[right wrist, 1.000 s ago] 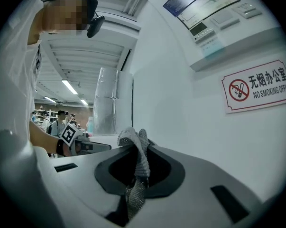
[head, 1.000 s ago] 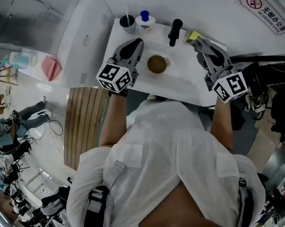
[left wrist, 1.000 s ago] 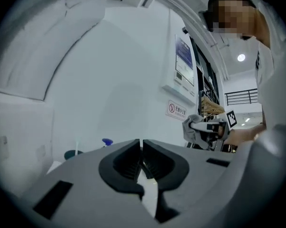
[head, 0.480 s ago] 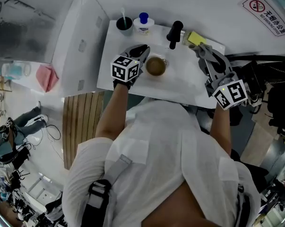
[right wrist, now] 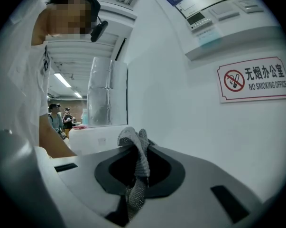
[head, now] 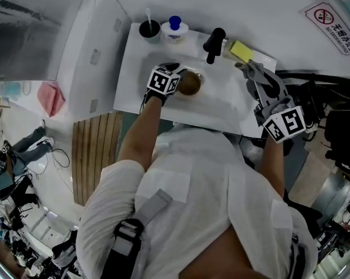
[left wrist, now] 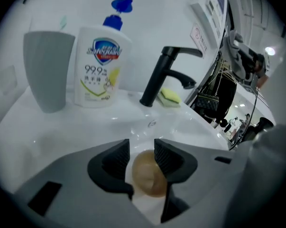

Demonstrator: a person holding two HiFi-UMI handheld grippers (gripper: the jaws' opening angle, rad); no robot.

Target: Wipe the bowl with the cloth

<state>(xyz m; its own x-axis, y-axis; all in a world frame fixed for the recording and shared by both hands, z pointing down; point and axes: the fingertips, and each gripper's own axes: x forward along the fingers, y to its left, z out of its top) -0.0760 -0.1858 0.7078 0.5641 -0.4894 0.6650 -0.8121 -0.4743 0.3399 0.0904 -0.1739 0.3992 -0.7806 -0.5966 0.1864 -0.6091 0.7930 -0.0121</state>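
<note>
The left gripper point(left wrist: 142, 148) is down over the white sink point(left wrist: 180, 122). Its jaws are opening, and the little brown bowl point(left wrist: 146, 177) sits between them without being squeezed. The right gripper point(head: 248, 70) is over the right side of the sink, closed tight on the gray cloth point(right wrist: 140, 151), well apart from the bowl.

We find the bowl point(head: 190, 83) in the basin of the bench point(head: 133, 89), between the opening jaws of the left hand-held gripper point(left wrist: 142, 152). Behind it stands the tap point(head: 214, 42), with the cup point(head: 150, 29) and soap bottle point(head: 175, 31) to its left and the sponge point(head: 241, 51) to its right. The right hand-held gripper point(head: 248, 68), clamping the cloth point(right wrist: 137, 151), is over the bench's right end.
</note>
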